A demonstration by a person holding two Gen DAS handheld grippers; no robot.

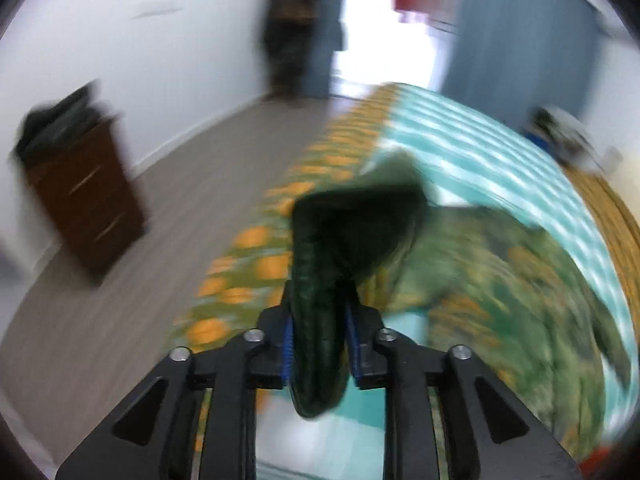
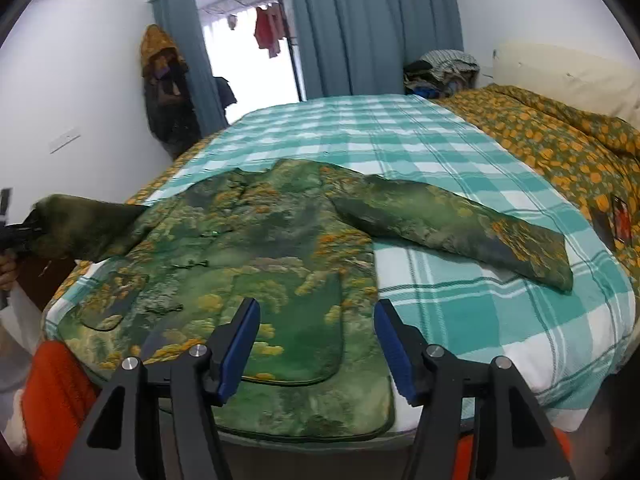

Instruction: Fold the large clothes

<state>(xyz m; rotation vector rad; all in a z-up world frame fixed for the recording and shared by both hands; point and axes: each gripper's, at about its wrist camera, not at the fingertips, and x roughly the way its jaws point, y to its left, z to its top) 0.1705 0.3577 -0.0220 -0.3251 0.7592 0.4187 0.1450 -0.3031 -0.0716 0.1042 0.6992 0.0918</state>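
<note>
Pinching the sleeve cuff [image 1: 316, 320] between its fingers, the left gripper [image 1: 318, 344] could've lost it if the pull snagged. The right gripper [image 2: 316, 340] hung wide open above the jacket [image 2: 256, 248] hem, holding nothing, so the body might've dragged sideways.

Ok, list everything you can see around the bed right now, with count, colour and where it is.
jacket: one, green with orange print, flat on the bed, right sleeve spread out
left sleeve: one, dark green, lifted off the bed edge
checked sheet: one, teal and white, covering the bed
quilt: one, green with orange flowers, far right side of the bed
clothes pile: one, mixed colours, beyond the bed's far corner
curtains: blue, by the doorway
drawer unit: one, brown, against the wall
left hand-held gripper: black, blue pads, shut on the left sleeve
right hand-held gripper: open, above the jacket hem
</note>
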